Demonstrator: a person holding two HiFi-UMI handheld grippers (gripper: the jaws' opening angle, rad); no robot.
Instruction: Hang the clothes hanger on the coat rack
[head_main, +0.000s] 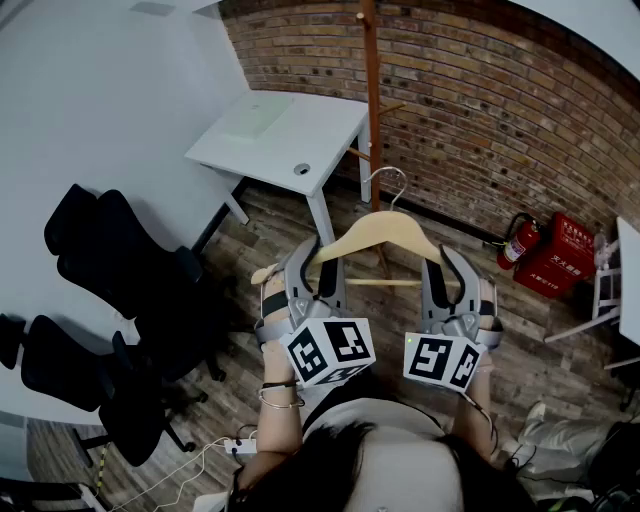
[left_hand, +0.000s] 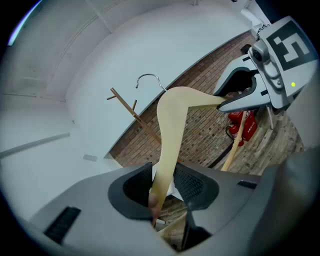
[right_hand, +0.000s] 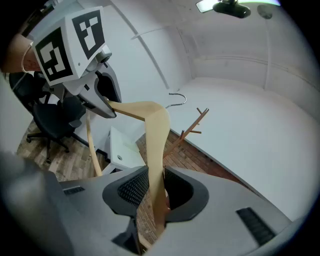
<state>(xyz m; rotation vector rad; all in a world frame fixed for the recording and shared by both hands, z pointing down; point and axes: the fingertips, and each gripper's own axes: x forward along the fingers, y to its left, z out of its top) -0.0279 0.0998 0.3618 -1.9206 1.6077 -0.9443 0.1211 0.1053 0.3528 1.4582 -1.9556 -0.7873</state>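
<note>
Head view: a slim brown wooden coat rack (head_main: 371, 80) stands against the red brick wall (head_main: 480, 100). On the near side of the coat rack, the pale wooden clothes hanger (head_main: 375, 238) with a metal hook is held up level, its hook on none of the pegs. The left gripper (head_main: 315, 262) is clamped on the hanger's arm left of the coat rack's pole, and the right gripper (head_main: 445, 265) on the arm to the right of it. A white rectangular desk (head_main: 280, 135) stands just left of the coat rack, with black office chairs (head_main: 110, 270) farther left. Red fire extinguishers (head_main: 522, 240) sit well to the right of it.

Left gripper view: the left gripper's (left_hand: 162, 185) ribbed pads press on the clothes hanger's (left_hand: 172, 130) near end. The hook lies just right of the coat rack's (left_hand: 135, 117) pegs and clear of them. The right gripper (left_hand: 225, 103) bites the far end.

Right gripper view: the right gripper (right_hand: 155, 195) pinches the clothes hanger (right_hand: 155, 130) between its pads. The coat rack (right_hand: 192, 127) stands beyond, right of the hook and apart from it. The left gripper (right_hand: 106, 106) holds the far end.
</note>
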